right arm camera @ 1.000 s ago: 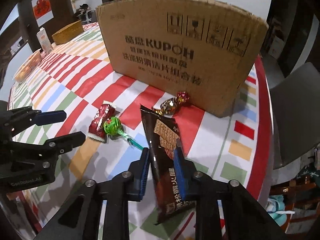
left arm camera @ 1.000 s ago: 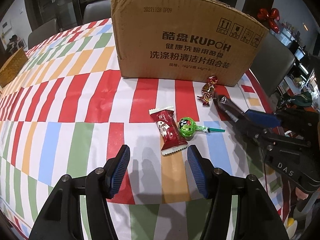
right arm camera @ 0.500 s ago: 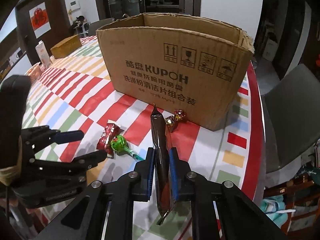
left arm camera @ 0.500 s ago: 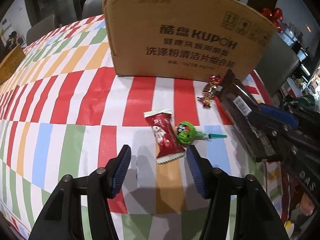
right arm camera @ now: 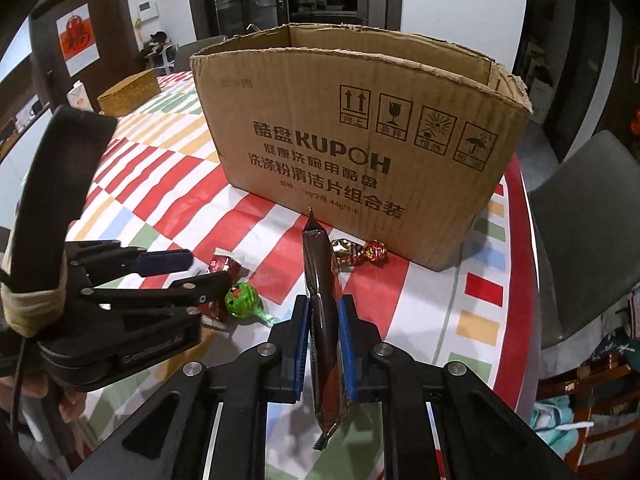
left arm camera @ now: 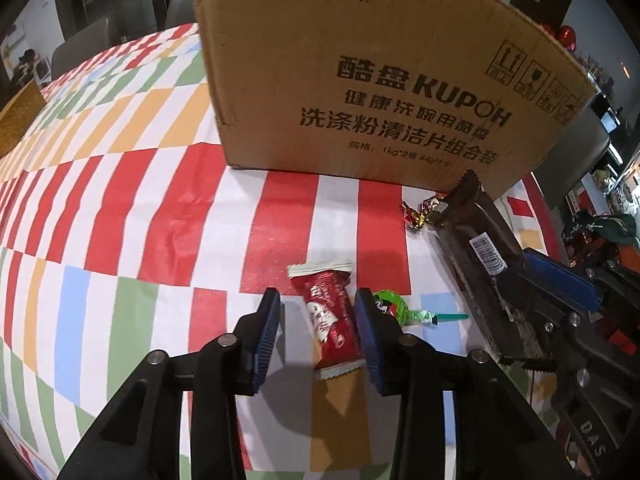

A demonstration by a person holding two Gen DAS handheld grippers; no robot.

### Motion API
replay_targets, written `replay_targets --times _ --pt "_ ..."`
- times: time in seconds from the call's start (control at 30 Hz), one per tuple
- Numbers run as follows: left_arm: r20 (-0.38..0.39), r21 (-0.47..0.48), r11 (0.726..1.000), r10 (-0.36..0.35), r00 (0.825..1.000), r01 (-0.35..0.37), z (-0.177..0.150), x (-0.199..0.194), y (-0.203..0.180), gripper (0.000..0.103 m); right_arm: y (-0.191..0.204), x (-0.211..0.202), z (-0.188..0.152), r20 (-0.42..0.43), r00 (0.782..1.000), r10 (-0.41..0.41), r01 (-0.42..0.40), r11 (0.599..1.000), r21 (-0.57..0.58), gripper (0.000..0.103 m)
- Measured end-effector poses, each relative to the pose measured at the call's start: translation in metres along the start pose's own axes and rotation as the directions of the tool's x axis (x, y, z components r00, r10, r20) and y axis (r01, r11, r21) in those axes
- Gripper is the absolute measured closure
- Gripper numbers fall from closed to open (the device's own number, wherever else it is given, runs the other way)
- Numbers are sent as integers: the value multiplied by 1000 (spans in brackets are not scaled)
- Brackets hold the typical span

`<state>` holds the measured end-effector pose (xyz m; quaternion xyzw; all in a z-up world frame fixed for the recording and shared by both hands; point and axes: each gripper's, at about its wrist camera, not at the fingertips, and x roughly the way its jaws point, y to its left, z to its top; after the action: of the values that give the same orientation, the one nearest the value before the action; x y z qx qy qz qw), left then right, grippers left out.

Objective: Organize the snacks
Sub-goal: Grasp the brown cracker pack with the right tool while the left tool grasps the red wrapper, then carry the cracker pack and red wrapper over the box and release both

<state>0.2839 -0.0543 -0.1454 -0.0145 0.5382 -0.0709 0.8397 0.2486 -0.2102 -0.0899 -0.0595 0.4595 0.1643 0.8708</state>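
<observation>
Straddling the red candy packet (left arm camera: 331, 316) at lower centre, left hand-held gripper (left arm camera: 318, 336) spread to grab; right hand-held gripper (right arm camera: 324, 344) pinching dark cracker pack (right arm camera: 322, 296) edge-up, likely bound for the cardboard box (right arm camera: 360, 148).

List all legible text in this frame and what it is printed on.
"酷盘 KUPOH" and "洗涤粉清洁片组合装": cardboard box front.
"20271128 DP09": box top edge, faint.
"DAS": right claw body, seen from the left wrist.
Red snack packet, dark biscuit packet barcode, left claw body lettering, handling-symbol captions: too small or blurred.
</observation>
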Motion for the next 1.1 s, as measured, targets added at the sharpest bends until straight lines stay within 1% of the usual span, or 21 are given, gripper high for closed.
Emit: replay_targets --times 0.1,0.17,0.33,0.6,0.83,1.1 --pt "-25 2 1000 -2 1000 2 1 8 -1 72 1 2 2 0 1000 2 -2 1000 0 87" --pt "-21 7 1000 5 1000 -5 2 10 -2 80 1 2 2 2 1000 3 -3 1000 0 87" --pt "-7 27 1000 0 1000 0 1 2 -1 80 2 0 2 5 1000 1 -1 1000 -4 87" --pt "73 23 999 -47 996 45 -2 -38 3 80 -2 -16 1 25 999 21 -21 1000 23 88" --pt "158 46 996 -85 984 79 0 -80 1 80 0 -46 4 81 996 26 -28 999 25 88" --pt "242 80 994 -98 965 81 10 -118 -4 80 3 -83 18 161 987 24 -27 999 20 88"
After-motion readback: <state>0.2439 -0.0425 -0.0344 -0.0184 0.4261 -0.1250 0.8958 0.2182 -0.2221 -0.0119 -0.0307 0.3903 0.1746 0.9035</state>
